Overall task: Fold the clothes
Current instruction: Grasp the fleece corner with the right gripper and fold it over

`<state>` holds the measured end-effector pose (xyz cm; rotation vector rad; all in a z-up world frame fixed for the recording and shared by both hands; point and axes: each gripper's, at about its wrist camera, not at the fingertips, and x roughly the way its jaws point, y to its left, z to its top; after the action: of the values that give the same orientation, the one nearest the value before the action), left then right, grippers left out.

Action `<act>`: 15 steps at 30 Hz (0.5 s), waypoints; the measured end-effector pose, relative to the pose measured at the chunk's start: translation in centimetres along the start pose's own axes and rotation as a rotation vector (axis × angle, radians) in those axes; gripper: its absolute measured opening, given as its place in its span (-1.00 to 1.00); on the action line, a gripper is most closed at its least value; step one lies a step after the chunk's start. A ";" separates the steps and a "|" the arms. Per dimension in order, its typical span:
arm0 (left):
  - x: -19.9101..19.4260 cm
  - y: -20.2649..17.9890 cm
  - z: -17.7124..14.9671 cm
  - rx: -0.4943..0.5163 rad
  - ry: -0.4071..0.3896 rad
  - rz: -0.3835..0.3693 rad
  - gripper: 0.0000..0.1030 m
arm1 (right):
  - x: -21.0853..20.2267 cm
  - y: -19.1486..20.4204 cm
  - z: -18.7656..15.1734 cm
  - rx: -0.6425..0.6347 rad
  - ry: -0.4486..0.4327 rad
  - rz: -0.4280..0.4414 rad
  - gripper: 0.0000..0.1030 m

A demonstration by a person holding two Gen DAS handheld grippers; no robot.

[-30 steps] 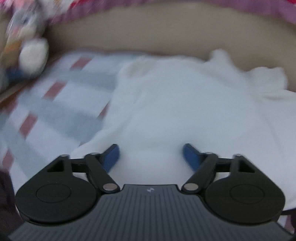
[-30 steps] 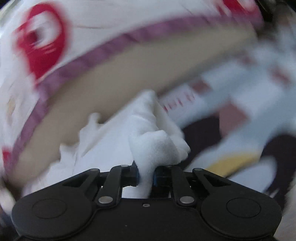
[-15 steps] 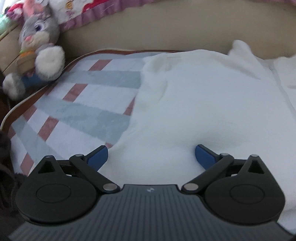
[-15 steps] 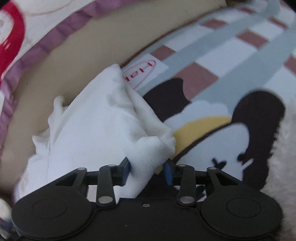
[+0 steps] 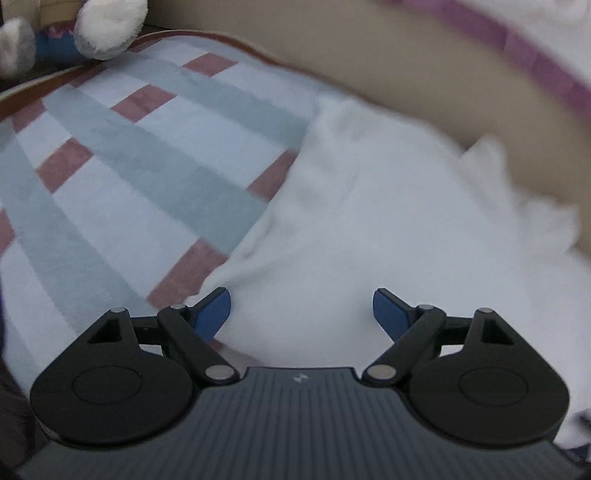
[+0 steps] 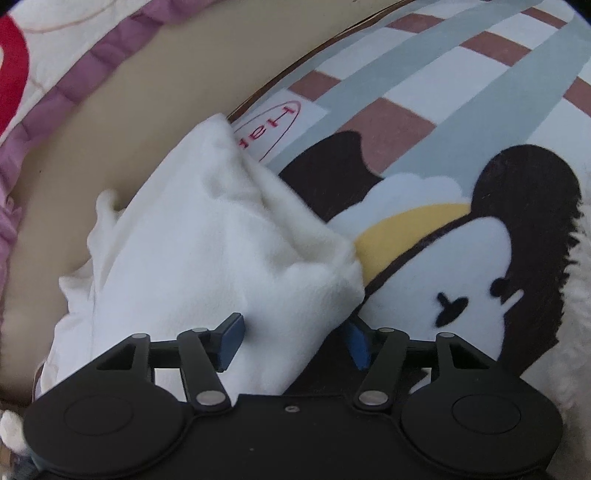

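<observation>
A white fleecy garment (image 5: pixel 388 229) lies spread on a checked blanket (image 5: pixel 122 166). My left gripper (image 5: pixel 301 314) hovers over its near left edge, jaws wide and closing, with white cloth below them and nothing pinched. In the right wrist view the same white garment (image 6: pixel 207 251) lies bunched in a fold. My right gripper (image 6: pixel 295 341) is at the fold's near corner, and its jaws are opening. The cloth lies loose between the blue pads (image 6: pixel 232 338), which no longer press it.
A plush toy (image 5: pixel 92 26) sits at the blanket's far left corner. A beige padded edge (image 5: pixel 406 62) with a purple-trimmed quilt (image 6: pixel 92 62) runs behind the garment. The blanket carries a dark cartoon print (image 6: pixel 480 258).
My right gripper has let go of the white fold, which now rests on the blanket. My left gripper has shifted along the garment's edge and its jaws have narrowed a little.
</observation>
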<state>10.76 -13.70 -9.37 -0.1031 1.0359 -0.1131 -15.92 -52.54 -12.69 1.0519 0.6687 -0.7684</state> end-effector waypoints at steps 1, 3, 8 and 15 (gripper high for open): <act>0.5 0.0 -0.3 0.018 0.000 0.022 0.66 | 0.0 -0.1 0.1 0.011 -0.007 -0.002 0.28; 0.6 0.1 -0.1 0.024 -0.001 0.058 0.66 | 0.0 -0.1 0.1 0.013 -0.015 -0.004 0.30; -0.7 0.8 0.7 0.052 -0.051 0.299 0.62 | -0.1 0.1 -0.1 0.004 -0.027 -0.010 0.32; -3.9 -9.4 0.8 0.374 -0.137 -0.058 0.50 | 0.1 -0.1 -1.3 0.090 -0.145 0.000 0.43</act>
<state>9.10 -22.44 -4.31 0.1967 0.8600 -0.3457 -16.08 -51.43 -13.30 1.0666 0.5144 -0.8725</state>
